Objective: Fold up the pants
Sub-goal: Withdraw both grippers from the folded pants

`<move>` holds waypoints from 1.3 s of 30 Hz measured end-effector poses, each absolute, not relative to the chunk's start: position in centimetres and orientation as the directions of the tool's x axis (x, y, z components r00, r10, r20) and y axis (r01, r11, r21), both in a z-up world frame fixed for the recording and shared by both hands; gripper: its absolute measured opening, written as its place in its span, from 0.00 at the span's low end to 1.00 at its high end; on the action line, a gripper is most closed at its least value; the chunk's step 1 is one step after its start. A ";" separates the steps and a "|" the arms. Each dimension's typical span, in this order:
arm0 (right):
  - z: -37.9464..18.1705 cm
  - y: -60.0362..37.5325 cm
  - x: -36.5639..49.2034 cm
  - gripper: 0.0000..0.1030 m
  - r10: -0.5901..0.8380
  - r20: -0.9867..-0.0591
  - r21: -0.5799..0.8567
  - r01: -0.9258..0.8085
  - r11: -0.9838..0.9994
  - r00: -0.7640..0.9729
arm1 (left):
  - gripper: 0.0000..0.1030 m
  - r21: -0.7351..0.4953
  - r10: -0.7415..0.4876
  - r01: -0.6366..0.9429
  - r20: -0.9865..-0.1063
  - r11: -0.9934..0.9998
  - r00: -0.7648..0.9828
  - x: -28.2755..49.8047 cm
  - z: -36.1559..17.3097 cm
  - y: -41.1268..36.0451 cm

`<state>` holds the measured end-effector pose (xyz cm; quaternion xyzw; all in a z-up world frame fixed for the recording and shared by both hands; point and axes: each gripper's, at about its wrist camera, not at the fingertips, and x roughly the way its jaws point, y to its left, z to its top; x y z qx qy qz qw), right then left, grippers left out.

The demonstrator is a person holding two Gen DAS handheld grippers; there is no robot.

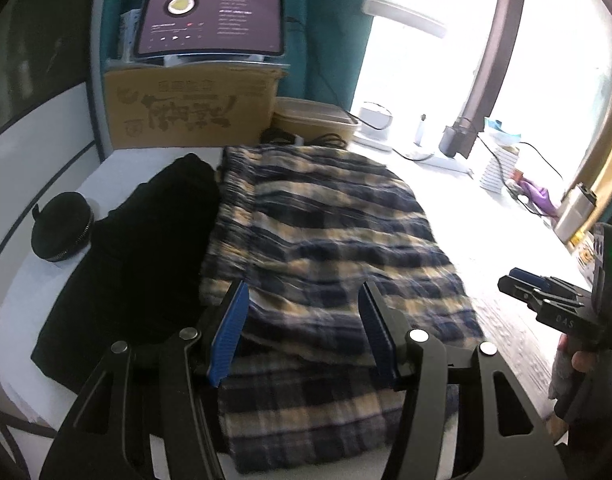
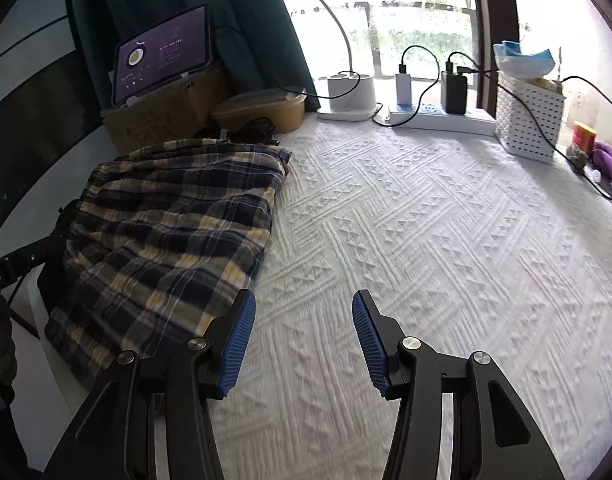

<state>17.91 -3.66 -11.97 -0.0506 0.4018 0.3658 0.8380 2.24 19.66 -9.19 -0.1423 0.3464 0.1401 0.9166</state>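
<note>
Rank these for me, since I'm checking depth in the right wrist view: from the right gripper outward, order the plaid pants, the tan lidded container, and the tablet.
From the right gripper:
1. Plaid pants, folded on the left, beside the left jaw.
2. Tan lidded container, farther back at the bedspread's far edge, left of centre.
3. Tablet, farthest, propped on the cardboard box at the back left.

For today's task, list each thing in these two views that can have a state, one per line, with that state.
plaid pants: folded, lying flat
black garment: lying flat beside the pants
left gripper: open, empty
right gripper: open, empty
tablet: screen lit
round black case: zipped shut
lidded tub: lid on
</note>
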 end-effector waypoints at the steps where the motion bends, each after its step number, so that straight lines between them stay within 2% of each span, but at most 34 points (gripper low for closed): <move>1: -11.8 -4.0 17.6 0.51 0.572 -0.707 0.207 -0.652 0.729 0.415 | 0.55 -0.164 0.155 -0.351 -0.674 0.922 0.722 2.1 -9.2 19.3; 17: -9.0 -9.9 12.9 0.51 0.567 -0.657 0.176 -0.630 0.757 0.498 | 0.55 -0.154 0.096 -0.255 -0.652 0.955 0.752 0.2 -8.3 13.6; 39: -4.3 -17.2 9.8 0.51 0.545 -0.562 0.154 -0.568 0.808 0.622 | 0.55 -0.149 -0.008 -0.097 -0.581 0.984 0.814 0.0 -4.3 6.4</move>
